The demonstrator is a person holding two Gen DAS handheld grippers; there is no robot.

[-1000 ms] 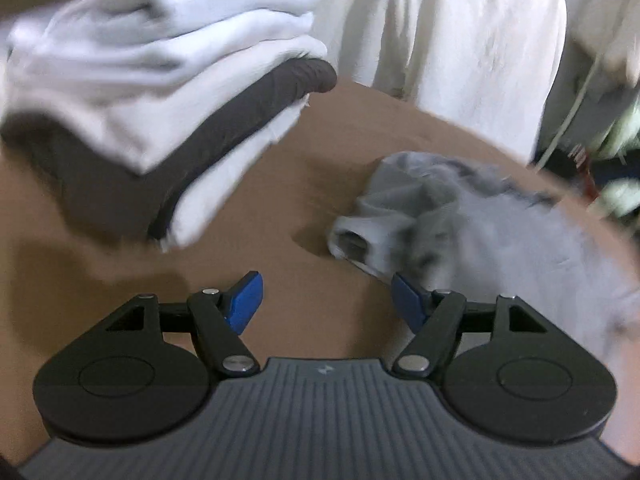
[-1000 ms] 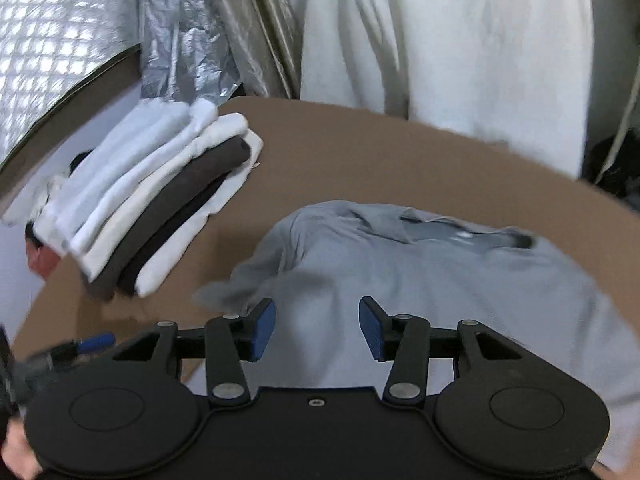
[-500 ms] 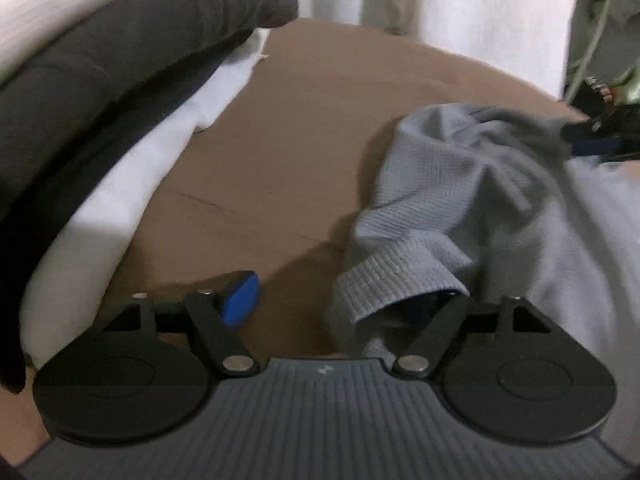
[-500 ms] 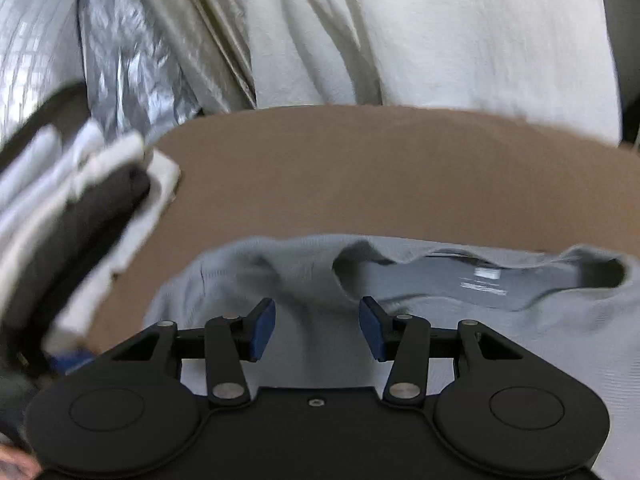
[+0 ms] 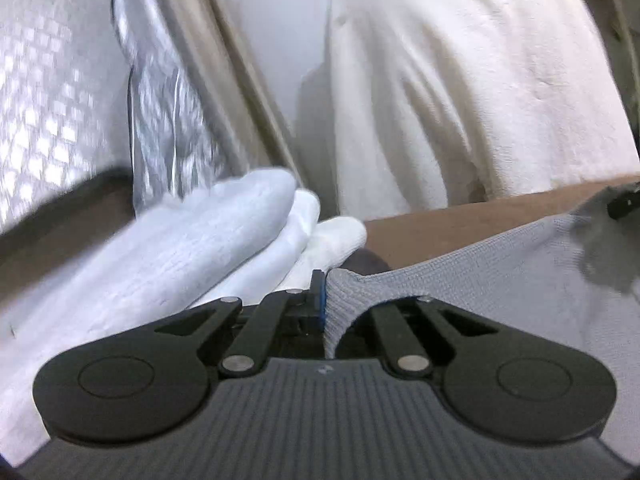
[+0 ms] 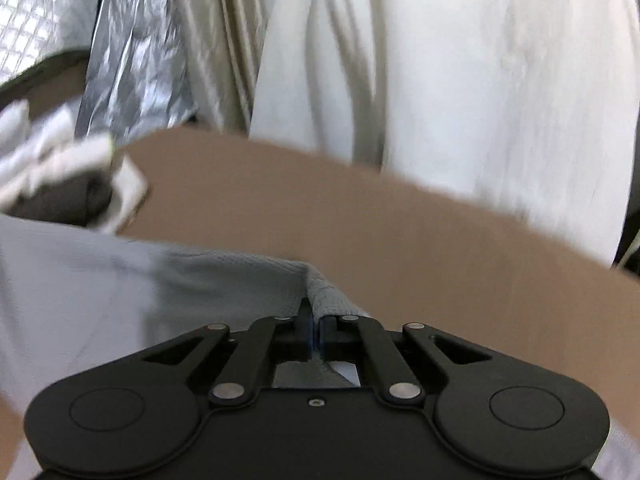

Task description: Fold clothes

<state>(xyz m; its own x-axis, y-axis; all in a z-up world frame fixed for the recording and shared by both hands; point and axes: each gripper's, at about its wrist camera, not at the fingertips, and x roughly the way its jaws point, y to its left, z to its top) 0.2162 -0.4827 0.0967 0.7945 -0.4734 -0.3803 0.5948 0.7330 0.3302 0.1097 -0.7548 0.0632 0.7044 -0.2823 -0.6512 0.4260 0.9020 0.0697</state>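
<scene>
A grey knit shirt (image 5: 500, 280) lies on the brown table (image 5: 460, 224). My left gripper (image 5: 322, 300) is shut on its ribbed edge, and the cloth stretches away to the right. In the right wrist view the same grey shirt (image 6: 120, 280) spreads to the left. My right gripper (image 6: 314, 332) is shut on a raised fold of it, low over the brown table (image 6: 360, 220).
A stack of folded white and dark clothes (image 5: 180, 248) sits just left of my left gripper and shows at far left in the right wrist view (image 6: 68, 184). White hanging cloth (image 6: 440, 80) and silver foil sheeting (image 6: 132, 60) stand behind the table's far edge.
Both grippers have closed on the grey shirt. Both have dropped low to the table, so the views now look along its surface toward the back.
</scene>
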